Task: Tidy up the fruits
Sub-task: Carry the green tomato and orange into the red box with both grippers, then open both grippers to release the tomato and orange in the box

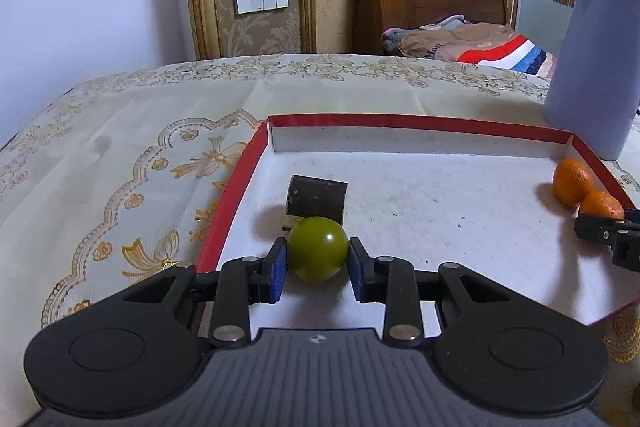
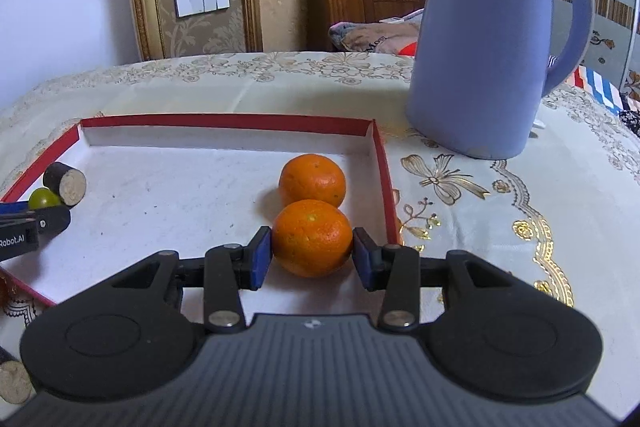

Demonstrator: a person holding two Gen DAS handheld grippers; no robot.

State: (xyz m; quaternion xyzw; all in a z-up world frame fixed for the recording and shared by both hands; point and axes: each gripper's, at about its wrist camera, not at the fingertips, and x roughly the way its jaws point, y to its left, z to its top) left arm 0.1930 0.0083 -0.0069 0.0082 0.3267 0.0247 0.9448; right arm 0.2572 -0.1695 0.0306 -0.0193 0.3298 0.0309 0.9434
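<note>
1. A table (image 1: 120, 131) under a cream cloth with gold flowers carries everything
2. A blue jug (image 2: 484, 39) stands upright on the cloth, just past the tray's far right corner
3. A shallow tray (image 1: 360, 119) with red walls and a white floor lies on the cloth
4. The left gripper (image 1: 318, 261) is clenched on a green fruit (image 1: 318, 249) near the tray's left edge
5. The right gripper (image 2: 312, 255) is clamped on an orange (image 2: 312, 237) near the tray's right edge
6. A second orange (image 2: 312, 179) sits just behind it, touching it
7. A short dark log (image 1: 316, 201) lies on its side just behind the green fruit
</note>
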